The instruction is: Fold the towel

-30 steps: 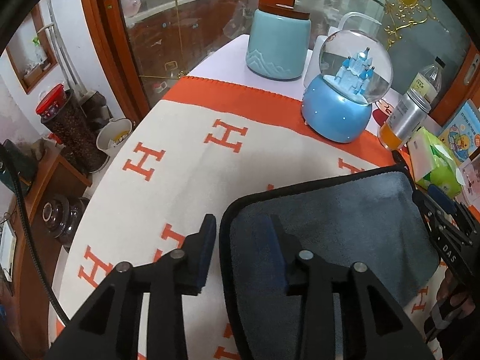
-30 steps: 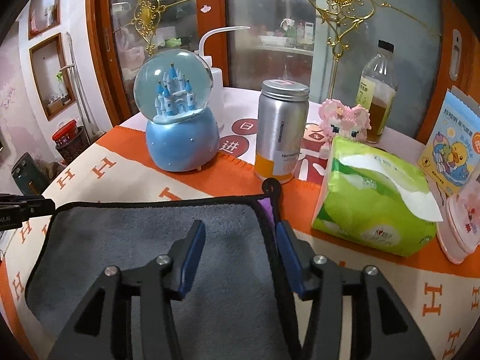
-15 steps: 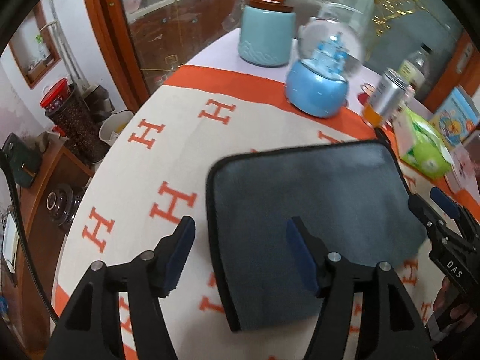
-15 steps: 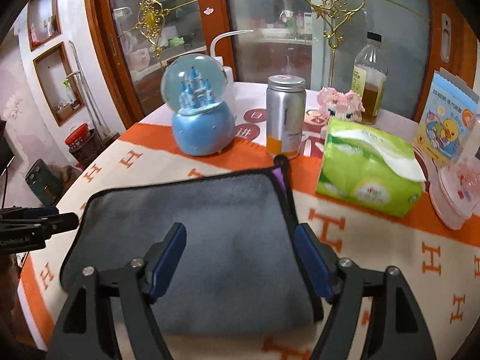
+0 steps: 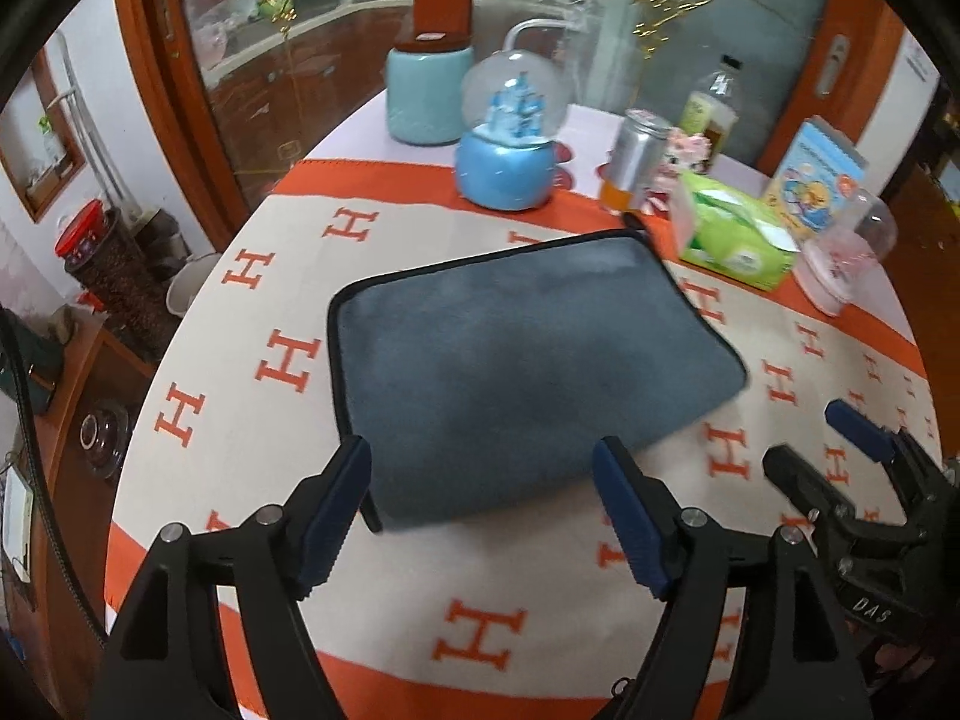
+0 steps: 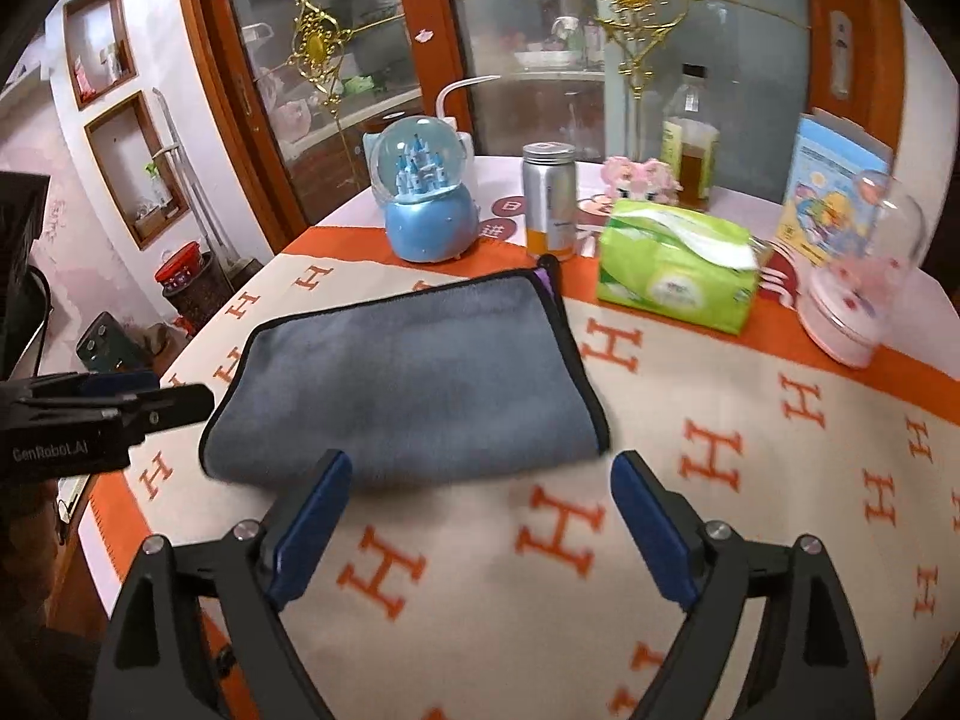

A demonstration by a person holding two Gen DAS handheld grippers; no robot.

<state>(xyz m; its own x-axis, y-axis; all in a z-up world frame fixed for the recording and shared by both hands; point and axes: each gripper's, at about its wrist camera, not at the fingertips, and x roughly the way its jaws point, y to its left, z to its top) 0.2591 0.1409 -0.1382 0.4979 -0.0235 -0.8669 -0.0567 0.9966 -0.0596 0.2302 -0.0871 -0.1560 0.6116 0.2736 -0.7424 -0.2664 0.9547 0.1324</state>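
A grey-blue towel (image 5: pixel 516 360) with black trim lies folded flat on the orange-and-cream table cover; it also shows in the right wrist view (image 6: pixel 408 378). My left gripper (image 5: pixel 486 510) is open and empty, just off the towel's near edge. My right gripper (image 6: pixel 480 516) is open and empty, a little short of the towel's near edge. The right gripper also shows at the right of the left wrist view (image 5: pixel 834 450), and the left gripper at the left of the right wrist view (image 6: pixel 174 399).
Behind the towel stand a blue snow globe (image 5: pixel 507 138), a silver can (image 5: pixel 636 159), a green tissue pack (image 5: pixel 735 231), a bottle (image 6: pixel 690 141), a pink domed box (image 6: pixel 864 294) and a teal jar (image 5: pixel 423 93). The round table's edge (image 5: pixel 141 432) drops off at left.
Both grippers have opened wide and pulled back from the towel toward the near side of the table. The towel stays folded flat where it was left.
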